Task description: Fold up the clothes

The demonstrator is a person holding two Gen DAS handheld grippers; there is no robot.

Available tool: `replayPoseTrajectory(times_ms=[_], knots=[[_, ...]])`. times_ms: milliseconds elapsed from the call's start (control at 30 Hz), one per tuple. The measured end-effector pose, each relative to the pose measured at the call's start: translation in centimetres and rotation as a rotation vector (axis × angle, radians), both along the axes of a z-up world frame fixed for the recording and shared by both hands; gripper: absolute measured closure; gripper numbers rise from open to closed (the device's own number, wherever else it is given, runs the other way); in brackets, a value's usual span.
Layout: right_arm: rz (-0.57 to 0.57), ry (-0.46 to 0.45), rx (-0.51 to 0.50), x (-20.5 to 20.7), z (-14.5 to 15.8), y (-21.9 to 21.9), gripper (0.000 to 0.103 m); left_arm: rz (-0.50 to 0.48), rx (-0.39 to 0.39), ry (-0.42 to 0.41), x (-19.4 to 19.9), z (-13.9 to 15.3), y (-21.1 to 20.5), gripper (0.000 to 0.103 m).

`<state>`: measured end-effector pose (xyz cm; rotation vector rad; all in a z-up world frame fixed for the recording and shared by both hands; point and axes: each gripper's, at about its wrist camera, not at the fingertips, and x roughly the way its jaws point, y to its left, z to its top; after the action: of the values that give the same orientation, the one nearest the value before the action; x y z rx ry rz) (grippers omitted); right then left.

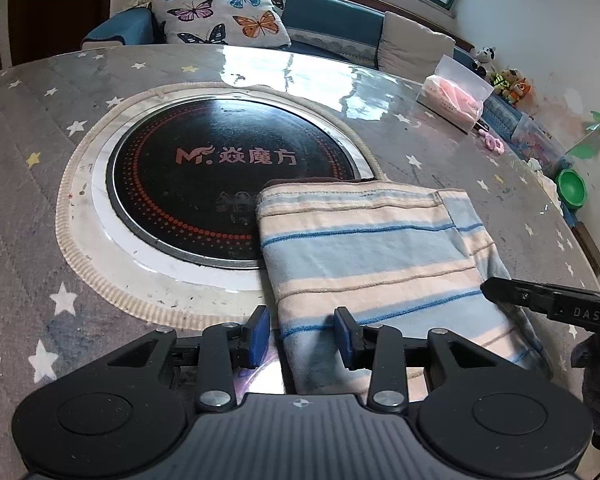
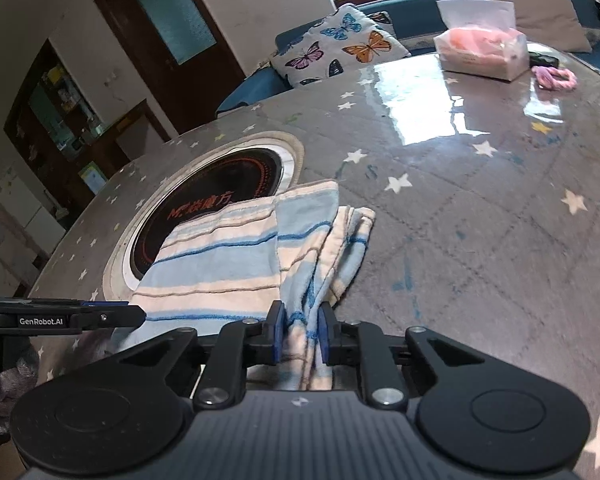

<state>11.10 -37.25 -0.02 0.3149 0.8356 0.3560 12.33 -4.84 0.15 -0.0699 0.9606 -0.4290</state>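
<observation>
The right tool [image 2: 301, 330] is clamped on the bunched near corner of the striped cloth [image 2: 220, 264], its blue pads pinching several layers. The left tool [image 1: 301, 334] stands apart around the other near edge of the cloth [image 1: 364, 248], pads not visibly pressing. The cloth lies folded on the bench [image 1: 28, 200], its far edge overlapping the round black cooktop [image 1: 220, 160] set into the bench. It looks light, soft and limp, likely to sag and slip between layers, so gripping all layers at the two near corners seems the safest hold.
</observation>
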Motion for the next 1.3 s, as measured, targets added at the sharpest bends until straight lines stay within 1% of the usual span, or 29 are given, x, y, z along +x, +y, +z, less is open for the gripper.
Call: replayPoseTrajectory(times_ms=[67, 133, 200, 233, 300, 467, 633, 867, 1067, 1300], knots=[[-0.005, 0.0, -0.001, 0.2, -0.2, 0.0, 0.082, -0.009, -0.005, 0.002, 0.2, 0.0, -0.1, 0.066], [-0.009, 0.0, 0.008, 0.4, -0.3, 0.2, 0.081, -0.009, -0.001, 0.0, 0.3, -0.1, -0.2, 0.071], [-0.006, 0.0, 0.007, 0.5, -0.3, 0.5, 0.083, -0.01, -0.005, 0.004, 0.4, -0.1, -0.2, 0.082], [-0.003, -0.002, 0.002, 0.4, -0.3, 0.7, 0.085, -0.008, -0.006, 0.004, 0.4, -0.1, -0.2, 0.084], [-0.003, -0.007, -0.006, 0.3, -0.2, 0.8, 0.087, -0.007, -0.009, -0.002, 0.3, 0.1, -0.2, 0.09], [0.006, -0.023, -0.018, 0.4, 0.8, 1.6, 0.09, 0.005, 0.002, -0.033, -0.5, 0.7, 0.5, 0.093], [0.056, -0.045, -0.036, 0.9, 2.0, 3.9, 0.091, 0.05, -0.015, -0.06, -1.0, 1.4, 3.2, 0.094], [0.185, -0.074, -0.065, 2.9, 3.6, 10.2, 0.092, 0.166, -0.029, -0.08, -1.3, 2.1, 9.2, 0.094], [0.322, -0.082, -0.072, 5.5, 4.3, 17.9, 0.092, 0.285, -0.022, -0.116, -1.4, 3.2, 15.6, 0.095], [0.46, -0.086, -0.057, 8.4, 4.7, 26.8, 0.092, 0.44, 0.012, -0.153, -0.7, 4.5, 23.2, 0.095]])
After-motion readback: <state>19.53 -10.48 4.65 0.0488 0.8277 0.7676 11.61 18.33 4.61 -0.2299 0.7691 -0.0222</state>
